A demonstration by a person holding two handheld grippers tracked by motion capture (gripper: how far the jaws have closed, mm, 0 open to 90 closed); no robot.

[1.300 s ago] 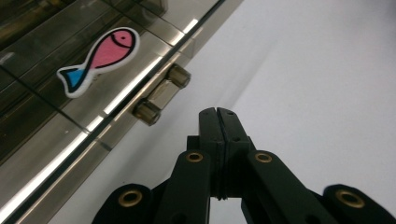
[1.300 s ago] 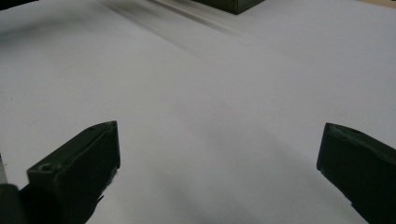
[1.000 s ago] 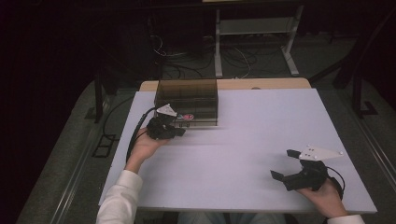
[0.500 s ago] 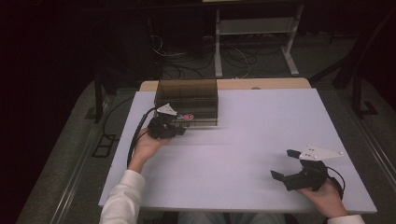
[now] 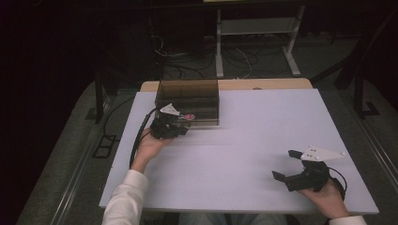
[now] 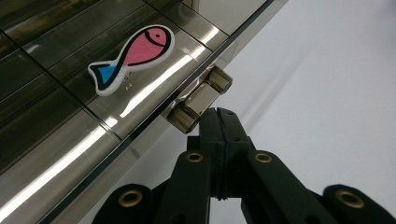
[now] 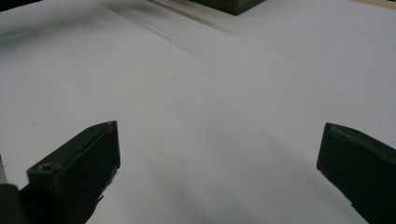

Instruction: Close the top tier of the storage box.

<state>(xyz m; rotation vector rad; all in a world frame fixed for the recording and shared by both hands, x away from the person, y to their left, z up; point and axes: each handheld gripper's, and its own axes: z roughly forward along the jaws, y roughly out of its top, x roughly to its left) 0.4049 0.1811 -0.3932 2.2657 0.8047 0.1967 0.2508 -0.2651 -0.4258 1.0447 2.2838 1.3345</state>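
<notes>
— Where's the box (image 5: 189,101) sitting?

— Toward the far edge of the bench (image 5: 244,154), left of the middle. It's a smoky, see-through box with a lid, divided into compartments inside. There's a pink and blue fish sticker (image 6: 131,57) on the lid, close to the box's front edge.

— And the left gripper (image 5: 184,129)?

— Right up against the front of the box, held level in the person's left hand (image 5: 149,146). Its jaws are pressed together with nothing between them, and their tips sit just under the latch (image 6: 199,99) on the box's front edge. From the left gripper view they look to be touching it, though I can't say so for certain.

— Is the lid up?

— No, it lies flat on the box, as far as I can see.

— What about the right gripper (image 5: 288,164)?

— Well away from the box, near the bench's front right corner, in the right hand (image 5: 325,199). Its jaws stand wide apart, holding nothing, just above bare bench, aimed roughly back toward the box.
</notes>
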